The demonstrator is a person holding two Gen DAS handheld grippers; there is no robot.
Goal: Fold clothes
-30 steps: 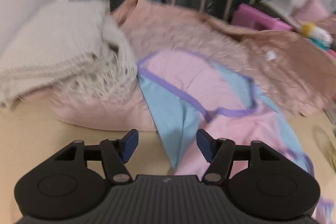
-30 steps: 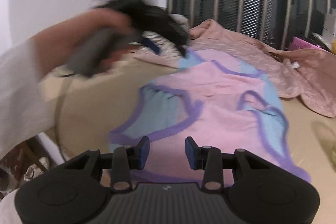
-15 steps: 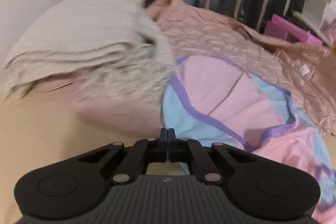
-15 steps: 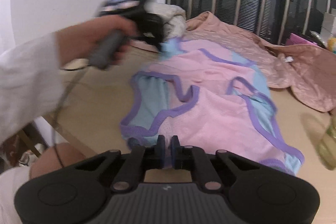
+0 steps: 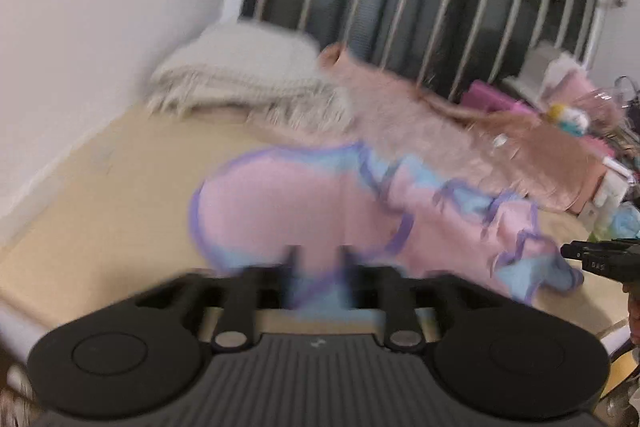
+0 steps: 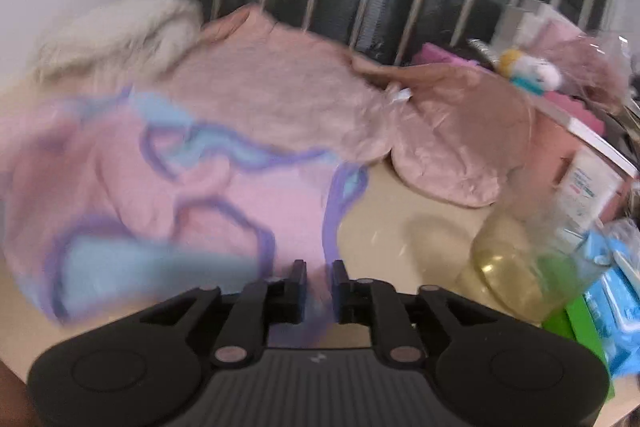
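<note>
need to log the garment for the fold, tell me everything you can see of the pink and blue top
The pink and blue top is a thin, soft-looking knit, mostly pink with light blue panels and purple binding along its edges and openings. It lies crumpled and partly bunched on the beige surface, its far edge against the dusty-pink quilted garment. Cloth sits between the fingers of the left gripper and right gripper; both views are motion-blurred.

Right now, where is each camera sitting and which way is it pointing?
Left wrist: rides the left gripper, faces the barred window across the pink shirt; own fingers show, and the right gripper enters at the right edge.
Right wrist: rides the right gripper, faces the same way; own fingers straddle shirt cloth.
Shared: shirt, peach garment, grey blanket.
</note>
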